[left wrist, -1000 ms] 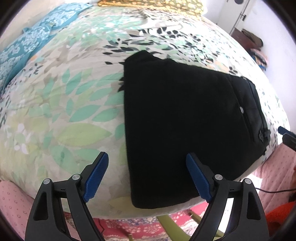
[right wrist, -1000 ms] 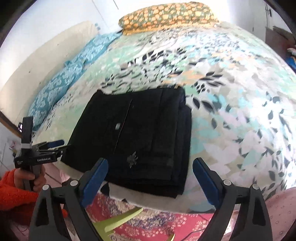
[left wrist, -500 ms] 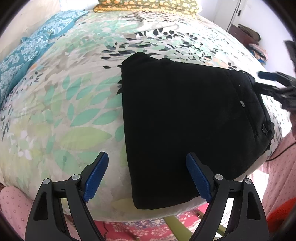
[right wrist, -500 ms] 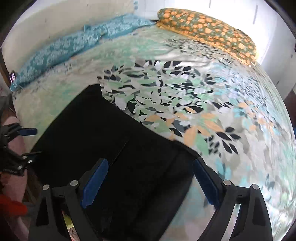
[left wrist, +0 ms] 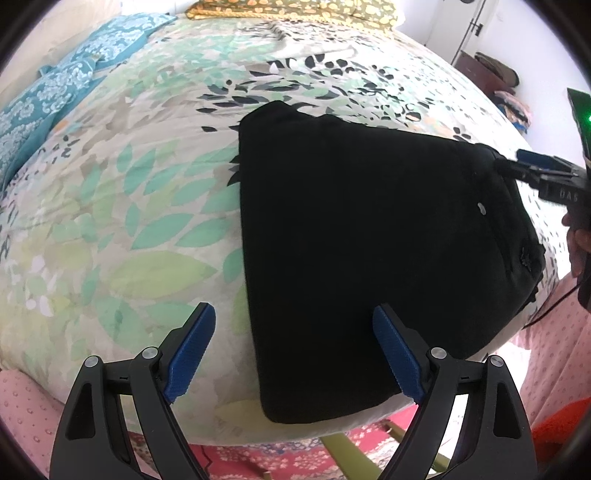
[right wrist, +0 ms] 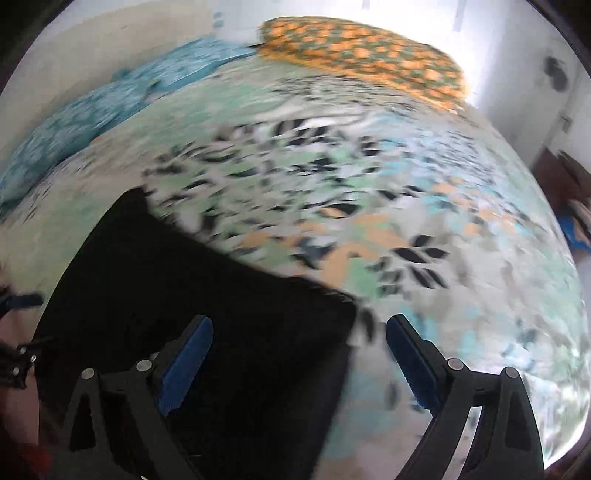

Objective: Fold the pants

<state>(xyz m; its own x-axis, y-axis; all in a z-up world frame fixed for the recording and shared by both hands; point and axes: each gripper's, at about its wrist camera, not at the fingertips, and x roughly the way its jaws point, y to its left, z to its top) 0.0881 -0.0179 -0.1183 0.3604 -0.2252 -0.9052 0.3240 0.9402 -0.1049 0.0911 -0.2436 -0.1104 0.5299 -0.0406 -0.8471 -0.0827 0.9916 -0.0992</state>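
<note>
The black pants lie folded into a flat rectangle near the front edge of the bed; they also show in the right wrist view. My left gripper is open and empty above the pants' near left corner. My right gripper is open and empty, straddling the pants' far right corner; in the left wrist view it reaches in from the right at that corner. The right wrist view is motion-blurred.
The bed has a leaf-print bedspread. A yellow patterned pillow and blue pillows lie at the head. A pink cover and a red floral rug are below the bed edge. A door stands at the back right.
My right gripper has swung in from beyond the bed edge to over the pants' far right corner. The left gripper has stayed nearly still. The pants have not moved.
</note>
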